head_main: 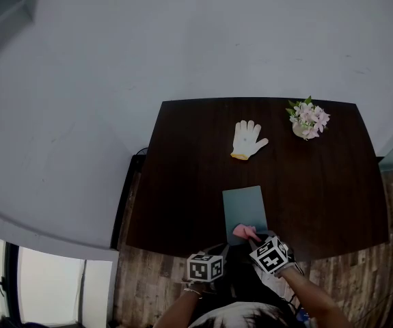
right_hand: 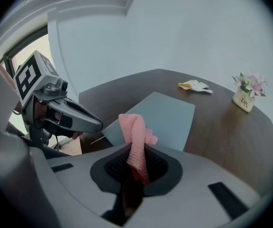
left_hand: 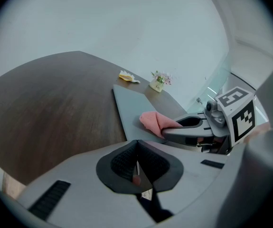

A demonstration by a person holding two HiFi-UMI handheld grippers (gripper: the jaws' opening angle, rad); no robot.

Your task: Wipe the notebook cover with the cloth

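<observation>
Starting the wipe, apparently: right gripper (right_hand: 136,171) jaws clamp the pink cloth (right_hand: 135,136) over the near edge of the grey notebook (head_main: 244,203), which lies at the near edge of the table (head_main: 182,183); left gripper (left_hand: 136,167) jaws sit together on nothing, just off that edge. Next move likely needs the cloth pressed down and swept toward the cover's far edge. Dark wood table against a pale wall (head_main: 182,39), 1 white glove (head_main: 247,140) toward the far edge, 1 flower pot (head_main: 307,120) at the far right corner, plank floor (head_main: 148,292).
</observation>
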